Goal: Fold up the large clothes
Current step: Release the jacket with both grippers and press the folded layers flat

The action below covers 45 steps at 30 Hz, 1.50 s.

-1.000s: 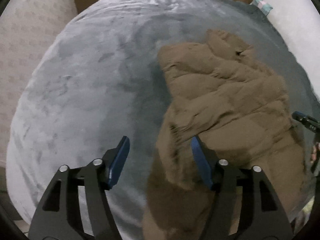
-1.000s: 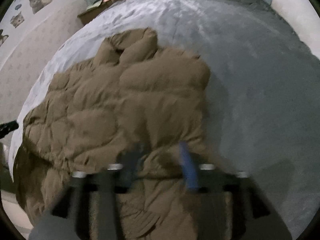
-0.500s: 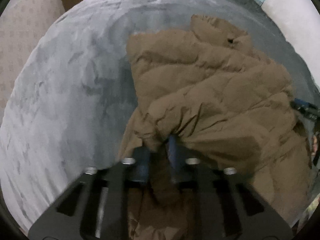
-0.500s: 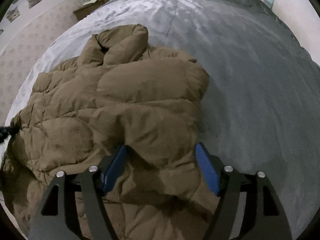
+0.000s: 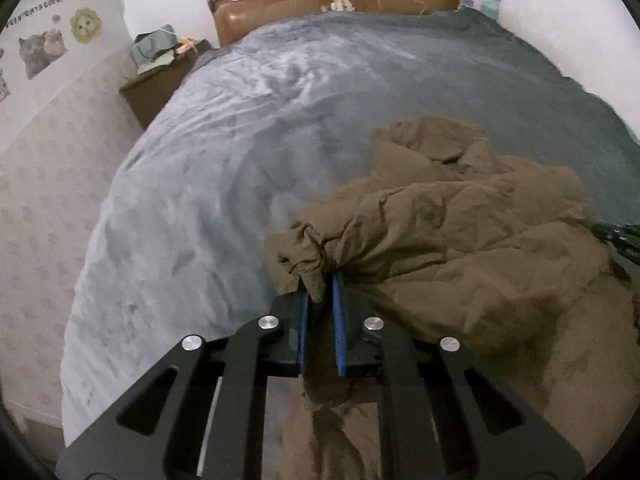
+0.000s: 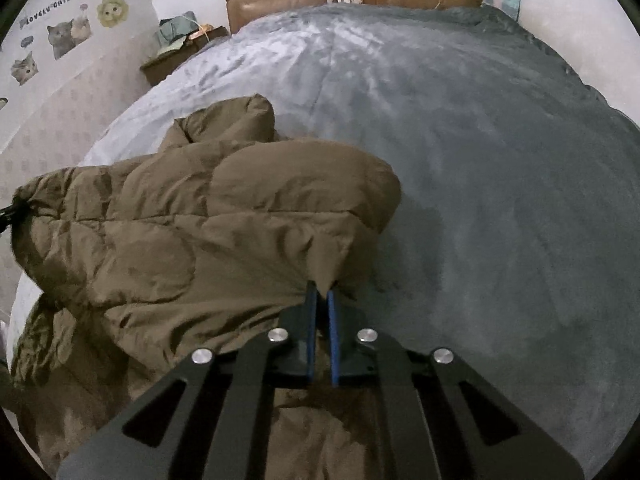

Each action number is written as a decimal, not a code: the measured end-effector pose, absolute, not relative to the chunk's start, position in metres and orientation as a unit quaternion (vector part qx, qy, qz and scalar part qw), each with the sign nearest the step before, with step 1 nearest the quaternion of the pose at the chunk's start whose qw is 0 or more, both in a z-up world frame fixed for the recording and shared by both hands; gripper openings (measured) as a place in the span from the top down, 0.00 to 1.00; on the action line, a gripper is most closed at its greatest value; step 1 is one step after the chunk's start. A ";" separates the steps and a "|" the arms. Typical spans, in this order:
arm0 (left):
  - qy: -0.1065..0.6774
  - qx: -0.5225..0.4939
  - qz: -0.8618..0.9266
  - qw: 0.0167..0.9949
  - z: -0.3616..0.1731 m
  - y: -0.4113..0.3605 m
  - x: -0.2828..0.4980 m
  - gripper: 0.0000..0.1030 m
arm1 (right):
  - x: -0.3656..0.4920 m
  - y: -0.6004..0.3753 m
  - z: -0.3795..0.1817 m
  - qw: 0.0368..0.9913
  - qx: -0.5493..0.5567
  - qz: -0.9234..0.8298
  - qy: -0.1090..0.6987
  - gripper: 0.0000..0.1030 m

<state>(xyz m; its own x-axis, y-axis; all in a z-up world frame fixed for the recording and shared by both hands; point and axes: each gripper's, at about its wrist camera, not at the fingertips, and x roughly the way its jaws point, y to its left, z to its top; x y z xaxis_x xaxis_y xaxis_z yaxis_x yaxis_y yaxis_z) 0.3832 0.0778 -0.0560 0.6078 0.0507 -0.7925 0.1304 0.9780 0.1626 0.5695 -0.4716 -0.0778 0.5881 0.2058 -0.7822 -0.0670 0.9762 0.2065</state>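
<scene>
A brown puffy jacket (image 6: 208, 232) lies crumpled on the grey bed (image 6: 460, 140), near its foot edge, with its bulk stretching sideways between the two tools. The left hand-held gripper (image 5: 319, 280) has its jaws pressed together on a bunched fold at the jacket's left end; the right hand-held gripper (image 6: 322, 290) has just closed and pinches a fold at the right end. The jacket's long axis runs hand to hand, so each hand is nearest its own end, with open bed ahead for folding.

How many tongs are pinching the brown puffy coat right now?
2. The left tongs clamp a bunched fold at the brown puffy coat's left edge; the right tongs pinch its right edge, beside the grey bed cover. None seem hidden.
</scene>
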 end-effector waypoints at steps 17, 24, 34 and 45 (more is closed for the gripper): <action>0.481 -0.004 0.039 0.876 -0.094 0.170 0.359 0.04 | 0.562 -0.466 -0.033 0.903 0.076 0.056 0.420 0.16; 0.440 -0.001 0.025 0.898 -0.062 0.125 0.359 0.03 | 0.558 -0.454 -0.016 0.918 0.056 0.015 0.392 0.10; 0.461 0.037 -0.011 0.887 -0.080 0.053 0.394 0.03 | 0.588 -0.419 -0.038 0.911 0.012 0.014 0.411 0.05; 0.549 0.024 -0.002 0.835 -0.167 0.063 0.455 0.03 | 0.639 -0.409 -0.102 0.869 0.011 0.042 0.493 0.04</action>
